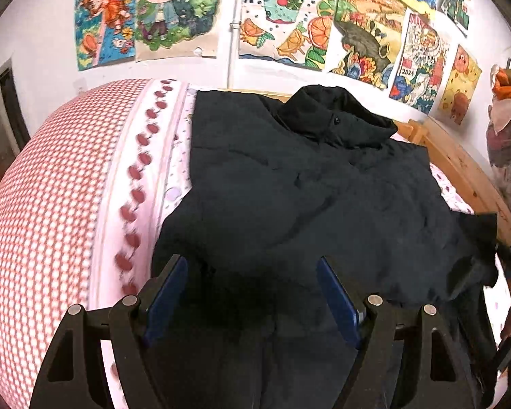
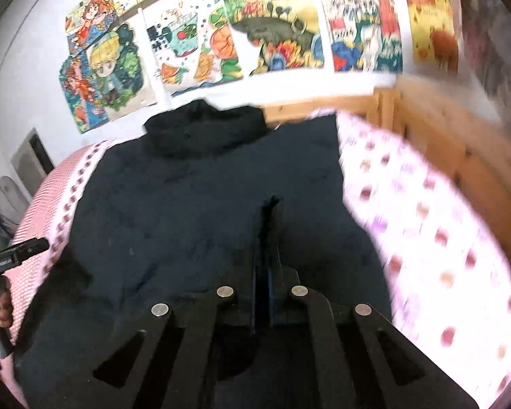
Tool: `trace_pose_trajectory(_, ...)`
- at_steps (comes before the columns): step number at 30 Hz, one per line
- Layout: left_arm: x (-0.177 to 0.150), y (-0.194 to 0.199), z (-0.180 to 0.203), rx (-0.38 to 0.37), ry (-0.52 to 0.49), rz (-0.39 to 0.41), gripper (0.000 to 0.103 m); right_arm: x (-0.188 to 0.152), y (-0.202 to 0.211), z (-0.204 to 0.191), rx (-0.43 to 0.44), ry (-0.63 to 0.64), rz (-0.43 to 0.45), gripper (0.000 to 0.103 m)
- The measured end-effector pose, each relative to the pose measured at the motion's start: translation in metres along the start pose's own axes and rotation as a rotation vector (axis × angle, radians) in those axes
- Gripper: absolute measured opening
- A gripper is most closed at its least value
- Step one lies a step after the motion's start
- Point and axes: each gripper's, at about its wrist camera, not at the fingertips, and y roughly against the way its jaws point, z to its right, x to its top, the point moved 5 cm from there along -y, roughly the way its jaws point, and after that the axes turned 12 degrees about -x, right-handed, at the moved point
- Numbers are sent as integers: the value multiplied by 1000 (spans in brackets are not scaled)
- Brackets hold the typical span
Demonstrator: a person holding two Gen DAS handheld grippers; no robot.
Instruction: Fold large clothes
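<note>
on a bed (image 1: 85, 177), dark jacket (image 1: 306, 187) spread flat, left gripper (image 1: 252, 266) wide open above it holding nothing, right gripper (image 2: 269, 204) closed, whether on fabric unclear

Wood rail (image 2: 436, 143) blocks bed's right.

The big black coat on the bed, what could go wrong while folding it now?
1. The right gripper is shut, but whether it pinches fabric is unclear; if not, nothing would lift.
2. The left gripper is open above the black coat, so that side has no hold and could sag unevenly.
3. The coat looks puffy and its hood is bunched, so folds may spring back or turn out lumpy.
</note>
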Motion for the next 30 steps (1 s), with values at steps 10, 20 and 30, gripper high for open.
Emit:
trace_pose_trajectory(10,48,-67,26,-57,-61,-54,77,48,-36,-22,-91,101,62,45)
trace_pose_trajectory(20,3,-122,11,70,-153,-126,90,-20,-99,-54,9,244,-95,60)
trace_pose_trajectory(30,-8,-138,5,83,-144,-116,96,-36,-124,-53,61,210,-103,61)
